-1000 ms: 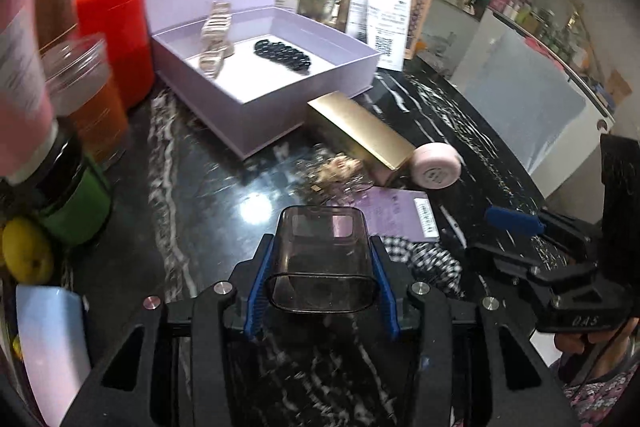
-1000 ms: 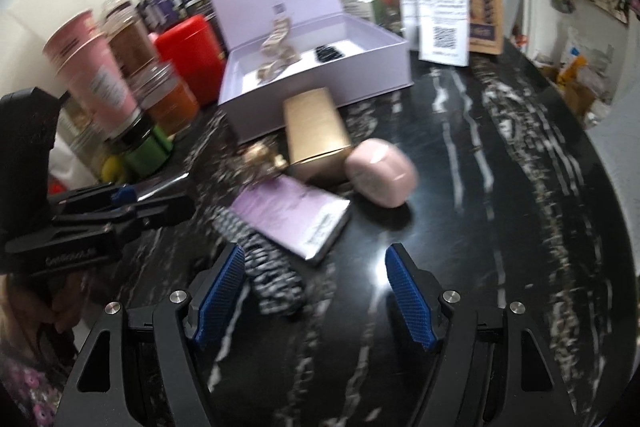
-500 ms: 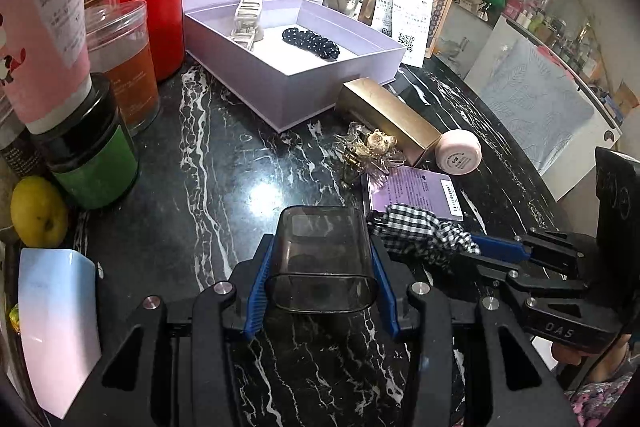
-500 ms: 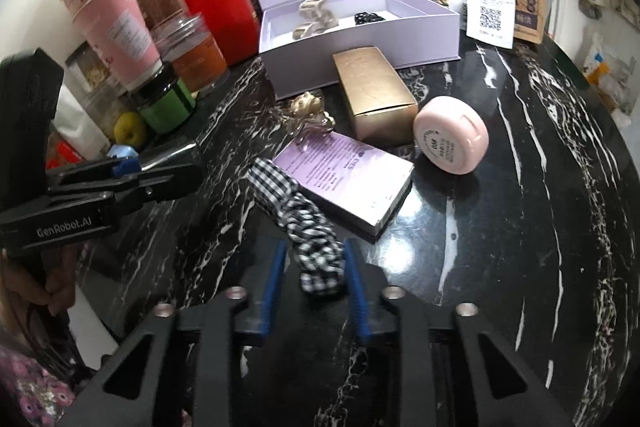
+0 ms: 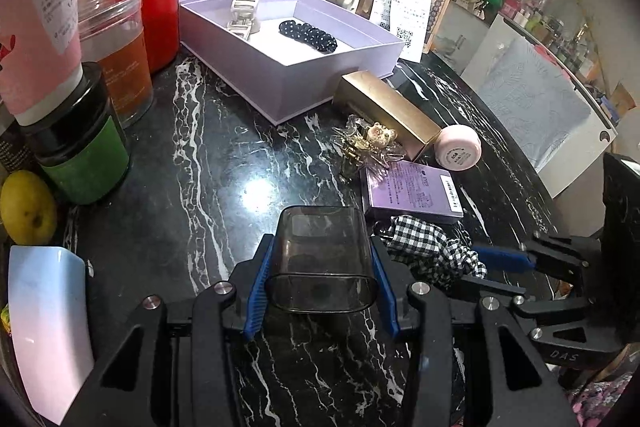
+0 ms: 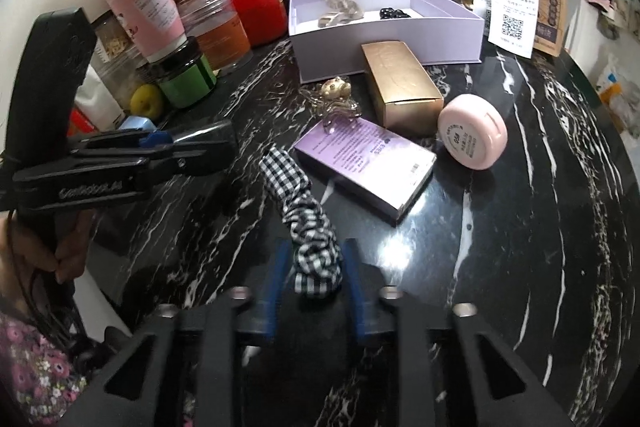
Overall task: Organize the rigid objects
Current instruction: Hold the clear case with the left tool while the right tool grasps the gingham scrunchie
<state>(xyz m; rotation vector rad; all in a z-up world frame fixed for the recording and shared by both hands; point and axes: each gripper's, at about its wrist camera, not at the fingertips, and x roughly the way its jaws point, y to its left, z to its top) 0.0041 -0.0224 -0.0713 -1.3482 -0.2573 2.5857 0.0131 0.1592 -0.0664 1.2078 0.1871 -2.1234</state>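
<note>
Gingham fabric, soft and bunched, is what our right gripper (image 6: 313,281) has between its blue fingers: the checked scrunchie (image 6: 306,223) is pinched at its near end while the rest trails toward 12 o'clock across the black marble counter (image 6: 540,227). Our left gripper (image 5: 323,277) is clamped on a smoky translucent case (image 5: 323,263), held upright just off the counter at 6 o'clock in its own view.

We judge the risks this way. The scrunchie is gripped only at one end, so a quick lift may let it slide out, or its free end may drag over the purple flat box (image 6: 366,165) lying just beside it at 1 o'clock and nudge that toward the pink round compact (image 6: 472,133). The lilac gift box (image 6: 384,39), open at 12 o'clock and already holding a beige claw clip (image 6: 340,3) and a black beaded band (image 6: 394,13), seems the likely goal; the gold carton (image 6: 402,89) and the small gold clip (image 6: 336,95) sit in the path, so a low carry may snag them. The two grippers are near each other and could collide if we both move inward
</note>
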